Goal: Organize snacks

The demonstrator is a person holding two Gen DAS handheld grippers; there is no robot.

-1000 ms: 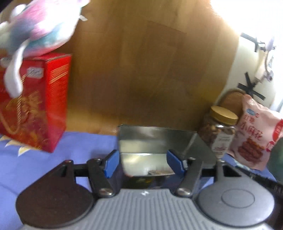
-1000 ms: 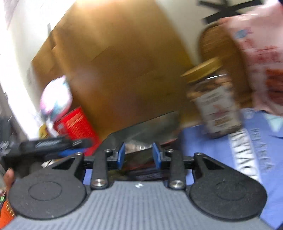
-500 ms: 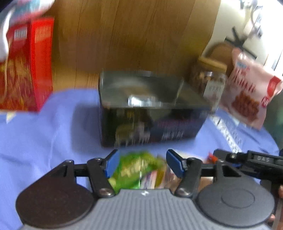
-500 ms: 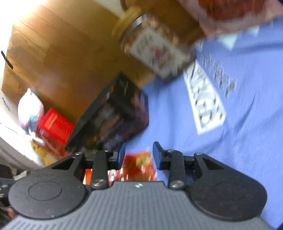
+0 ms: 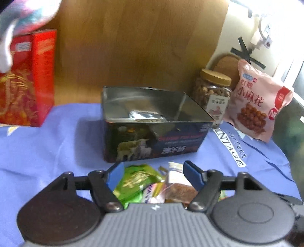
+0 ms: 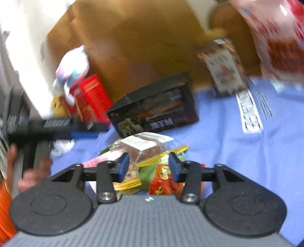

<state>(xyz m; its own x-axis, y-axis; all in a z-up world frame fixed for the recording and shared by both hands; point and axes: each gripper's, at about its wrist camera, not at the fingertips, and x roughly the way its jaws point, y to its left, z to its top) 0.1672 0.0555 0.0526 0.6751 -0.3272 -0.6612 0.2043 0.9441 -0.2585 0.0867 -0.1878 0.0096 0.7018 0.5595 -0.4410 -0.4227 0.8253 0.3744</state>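
A dark open box (image 5: 155, 140) with sheep printed on its front stands on the blue cloth; a silver packet (image 5: 144, 115) lies inside. It also shows in the right wrist view (image 6: 157, 108). In front of it lies a heap of small snack packets: a green one (image 5: 136, 180), a clear-wrapped brown one (image 5: 178, 191), a red one (image 6: 163, 182). My left gripper (image 5: 152, 173) is open above the heap, holding nothing. My right gripper (image 6: 149, 164) is open over the heap, its fingers either side of the clear-wrapped snack (image 6: 146, 148).
A red carton (image 5: 24, 79) with a plush toy (image 5: 24, 17) on top stands at the back left. A jar of nuts (image 5: 212, 95) and a pink snack bag (image 5: 260, 108) stand at the back right. A wooden board (image 5: 133, 43) backs the table.
Both grippers have pulled back from the box and now hover over the snack heap in front of it. The right gripper's jaws have opened wider.
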